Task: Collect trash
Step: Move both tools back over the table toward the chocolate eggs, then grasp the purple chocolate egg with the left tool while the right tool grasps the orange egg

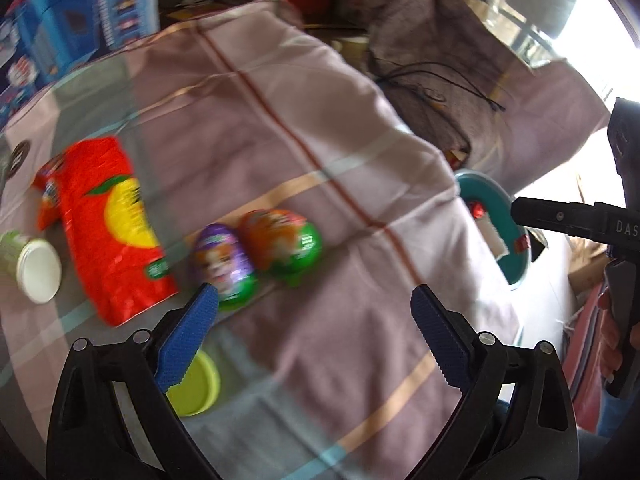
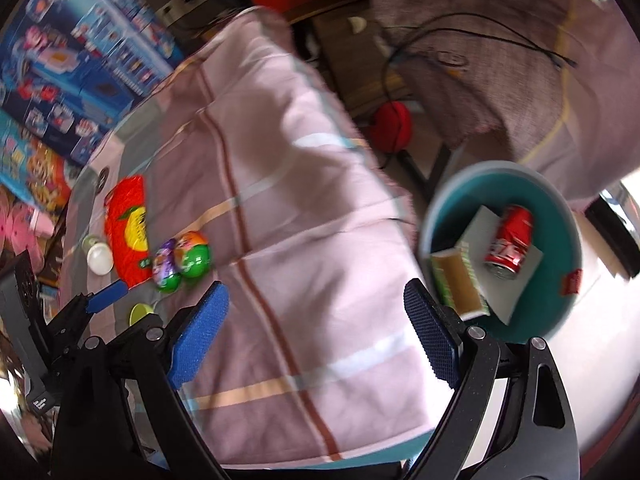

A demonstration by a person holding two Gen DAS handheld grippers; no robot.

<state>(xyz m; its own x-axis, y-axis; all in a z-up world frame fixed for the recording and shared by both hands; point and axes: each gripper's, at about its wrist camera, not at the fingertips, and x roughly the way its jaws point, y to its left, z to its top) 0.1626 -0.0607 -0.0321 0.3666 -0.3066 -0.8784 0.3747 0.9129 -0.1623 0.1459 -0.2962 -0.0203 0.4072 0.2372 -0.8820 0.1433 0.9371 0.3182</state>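
Trash on table: two eggs (image 1: 256, 258), one red packet (image 1: 108, 224), one cup (image 1: 34, 266).

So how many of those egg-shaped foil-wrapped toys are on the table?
2. The purple egg lies beside the red snack bag; the orange-and-green egg touches its other side. Others may be hidden outside the views.

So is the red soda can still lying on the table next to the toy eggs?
No, the red soda can lies inside the teal bin, on top of a grey sheet, away from the toy eggs.
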